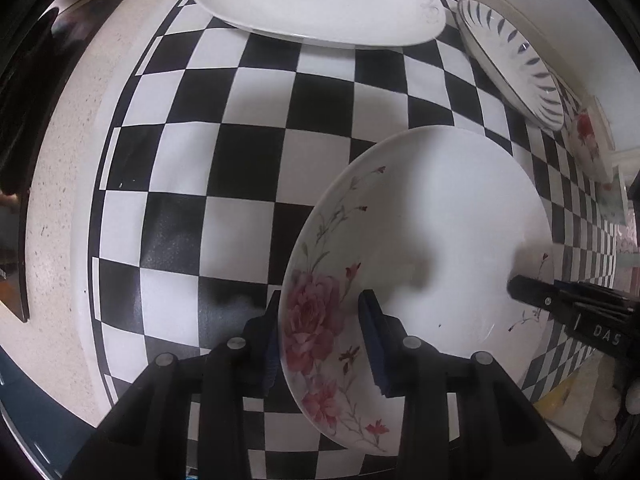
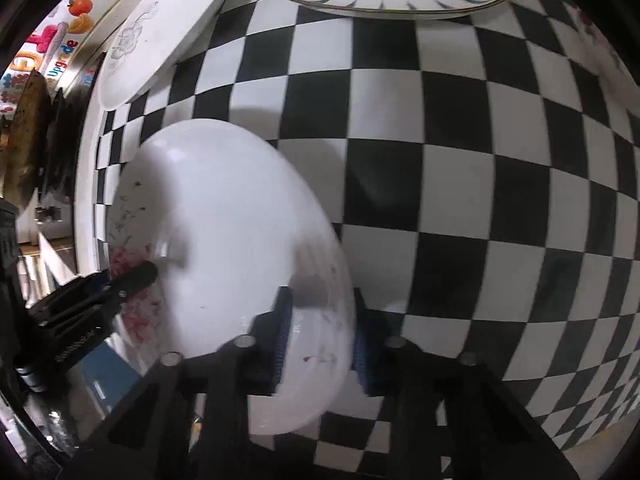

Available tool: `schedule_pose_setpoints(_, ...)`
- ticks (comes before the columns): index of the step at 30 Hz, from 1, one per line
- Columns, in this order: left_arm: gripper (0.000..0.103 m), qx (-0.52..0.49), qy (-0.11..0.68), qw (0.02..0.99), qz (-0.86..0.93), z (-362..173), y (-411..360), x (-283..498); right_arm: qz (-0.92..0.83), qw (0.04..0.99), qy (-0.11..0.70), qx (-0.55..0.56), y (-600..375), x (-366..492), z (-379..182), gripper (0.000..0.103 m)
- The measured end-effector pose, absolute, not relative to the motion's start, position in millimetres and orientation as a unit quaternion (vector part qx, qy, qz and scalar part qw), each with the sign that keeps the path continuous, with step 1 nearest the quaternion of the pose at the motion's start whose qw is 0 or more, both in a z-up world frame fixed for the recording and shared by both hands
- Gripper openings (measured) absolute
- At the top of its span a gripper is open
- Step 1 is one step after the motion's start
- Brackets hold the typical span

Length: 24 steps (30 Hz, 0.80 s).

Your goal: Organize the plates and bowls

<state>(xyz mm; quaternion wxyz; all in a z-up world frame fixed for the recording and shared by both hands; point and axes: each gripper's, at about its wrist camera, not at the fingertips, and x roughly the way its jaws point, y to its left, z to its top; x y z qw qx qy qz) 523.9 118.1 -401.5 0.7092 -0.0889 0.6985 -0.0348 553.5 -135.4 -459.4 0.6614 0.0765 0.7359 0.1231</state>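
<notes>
Gripping rose plate [image 1: 432,248] from both sides: left gripper [image 1: 320,344] clamped on near-left rim w/ big pink rose between its blue pads, right gripper [image 2: 320,340] clamped on opposite rim, same plate [image 2: 224,240] blurred in that view. Seen also cross-view: right gripper tip [image 1: 560,308] on plate's far-right edge, left gripper [image 2: 120,284] on its rose edge. Tilted, over checkered mat [image 1: 248,152], can't tell if touching it. Farther back on mat: white plate w/ grey flower [image 1: 316,0] & blue-striped plate [image 1: 516,68], well apart from rose plate, near each other. Beyond striped one, another red-flower dish [image 1: 588,144] at mat edge. Speckled beige counter [image 1: 68,140] around mat
</notes>
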Motion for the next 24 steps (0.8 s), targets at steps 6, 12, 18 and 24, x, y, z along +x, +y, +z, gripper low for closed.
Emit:
schedule_pose_setpoints(6,0.032,-0.06,0.694,0.716,-0.038,-398.2,79.6,517.7,0.122,0.661,0.734,0.095,-163.1,543.8,-448.6,0.025)
schedule_pose_setpoints(12,0.032,-0.051,0.688,0.721,-0.058,-378.6,25.6,512.8,0.113,0.667,0.728,0.111,-209.8,530.2,-433.6,0.023)
schedule_pose_setpoints(18,0.033,-0.034,0.693,0.715,-0.083,-376.7,-32.2,506.6,0.09,0.674,0.723,0.123,-258.8,518.7,-429.0,0.023)
schedule_pose_setpoints(24,0.033,-0.016,0.702,0.706,-0.095,-385.9,-78.3,504.5,0.07,0.673,0.723,0.136,-301.3,514.3,-436.1,0.023)
